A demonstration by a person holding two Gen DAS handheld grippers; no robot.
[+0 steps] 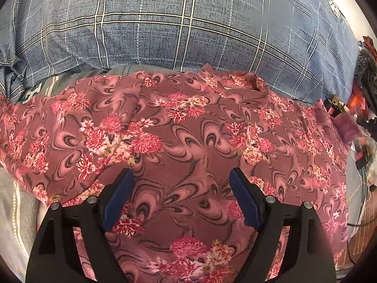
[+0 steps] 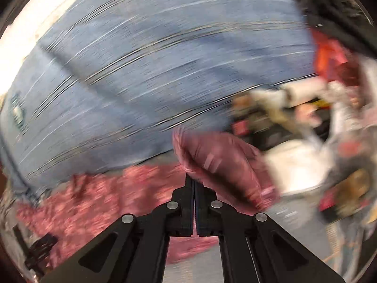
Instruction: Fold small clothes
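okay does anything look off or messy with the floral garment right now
Nothing looks damaged. The floral garment lies spread but rumpled, with a fold ridge on its left side. The right gripper pinches an edge of it; that view is motion-blurred. The left gripper is open above the cloth.

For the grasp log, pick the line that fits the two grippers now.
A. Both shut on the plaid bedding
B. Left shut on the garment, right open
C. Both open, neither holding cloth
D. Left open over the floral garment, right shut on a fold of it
D: the left gripper has its fingers spread above the floral garment, while the right gripper is closed with pink cloth pinched at its tips.
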